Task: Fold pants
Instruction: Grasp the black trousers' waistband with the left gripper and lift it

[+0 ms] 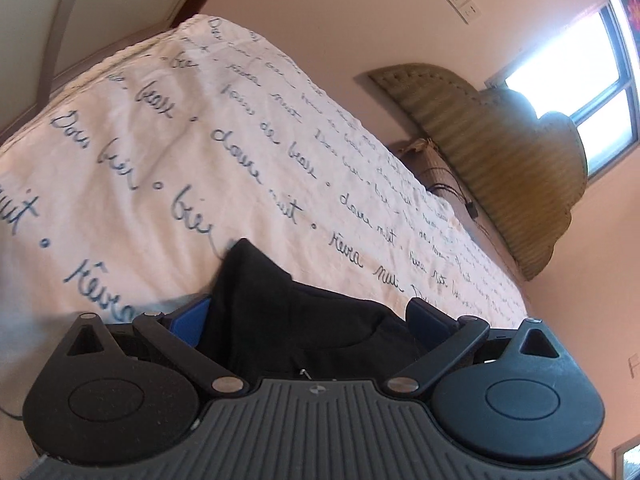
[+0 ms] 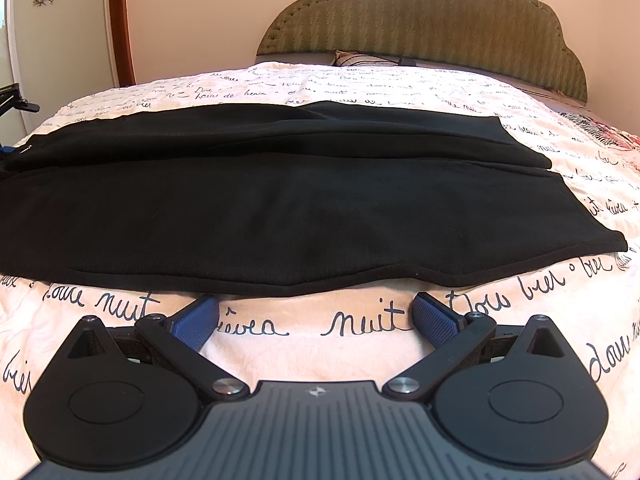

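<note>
While spread wide around bunched black pants (image 1: pixel 304 320), left hand-held gripper (image 1: pixel 310 316) risks slipping; right hand-held gripper (image 2: pixel 316 316), gaping at 6 o'clock, grips nothing.

Black pants (image 2: pixel 280 200) are spread flat and lengthwise across the bedspread (image 2: pixel 360 80), below the headboard (image 2: pixel 420 12). One leg is laid alongside the other, hems toward the right edge of the bedspread. In the left wrist view, a bunched black fabric end (image 1: pixel 288 312) is raised off the bedspread.
</note>
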Demonstrator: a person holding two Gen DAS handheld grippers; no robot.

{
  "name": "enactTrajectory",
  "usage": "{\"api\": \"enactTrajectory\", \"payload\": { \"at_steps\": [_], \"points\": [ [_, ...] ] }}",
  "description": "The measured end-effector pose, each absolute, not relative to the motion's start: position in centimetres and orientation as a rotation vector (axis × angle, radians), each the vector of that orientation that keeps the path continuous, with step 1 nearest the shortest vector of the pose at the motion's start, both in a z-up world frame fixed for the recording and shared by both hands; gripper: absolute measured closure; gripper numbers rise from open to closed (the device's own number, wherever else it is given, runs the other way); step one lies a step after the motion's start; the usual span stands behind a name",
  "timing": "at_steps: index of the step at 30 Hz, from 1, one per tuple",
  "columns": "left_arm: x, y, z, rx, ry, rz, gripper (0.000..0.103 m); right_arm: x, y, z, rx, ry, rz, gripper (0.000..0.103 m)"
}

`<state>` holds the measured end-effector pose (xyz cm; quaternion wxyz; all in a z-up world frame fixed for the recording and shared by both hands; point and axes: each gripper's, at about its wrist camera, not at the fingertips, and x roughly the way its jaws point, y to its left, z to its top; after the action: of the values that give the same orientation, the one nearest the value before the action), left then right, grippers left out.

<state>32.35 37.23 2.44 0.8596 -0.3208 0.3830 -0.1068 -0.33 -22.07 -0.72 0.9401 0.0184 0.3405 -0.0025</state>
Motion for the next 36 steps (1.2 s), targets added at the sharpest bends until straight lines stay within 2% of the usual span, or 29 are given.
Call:
{"api": "enactTrajectory", "payload": {
  "at_steps": [2,5,7,8,9,15,19,21,25,30,36],
  "points": [
    [32.6,36.5,2.4,-0.653,0.812,-0.225,0.008,-0.4,-22.1,-0.7,0.038,0.695,-0.005,0.0],
    [33.1,35.6,2.4,-0.59,0.842,-0.185,0.036,-0.3,-22.1,-0.7,0.038,0.695,-0.005,0.0],
    [33.6,35.1,2.2,-0.527,0.883,-0.145,0.065,-0.3,-22.1,-0.7,0.037,0.695,-0.005,0.0],
    [33.5,35.2,2.1,-0.496,0.896,-0.122,0.073,-0.3,-22.1,-0.7,0.037,0.695,-0.005,0.0],
    [33.5,35.2,2.1,-0.471,0.899,-0.098,0.09,-0.3,-22.1,-0.7,0.038,0.695,-0.005,0.0],
    [30.4,34.4,4.2,-0.385,0.747,-0.076,0.096,0.1,-22.4,0.3,0.029,0.71,0.037,0.0],
    [25.3,31.7,7.8,-0.294,0.559,-0.088,0.096,1.3,-21.6,5.6,-0.061,0.555,0.191,0.0],
    [22.2,31.0,9.0,-0.328,0.45,-0.103,0.096,3.4,-20.8,8.3,-0.121,0.497,0.312,0.0],
    [18.2,30.4,9.2,-0.477,0.323,-0.127,0.096,11.0,-18.2,10.7,-0.211,0.568,0.561,0.0],
    [17.0,31.4,7.1,-0.654,0.281,-0.152,0.097,20.6,-13.5,9.5,-0.384,0.627,0.68,0.0],
    [16.6,31.9,6.5,-0.682,0.23,-0.195,0.097,29.3,-9.1,6.2,-0.433,0.759,0.784,0.0]
  ]
}}
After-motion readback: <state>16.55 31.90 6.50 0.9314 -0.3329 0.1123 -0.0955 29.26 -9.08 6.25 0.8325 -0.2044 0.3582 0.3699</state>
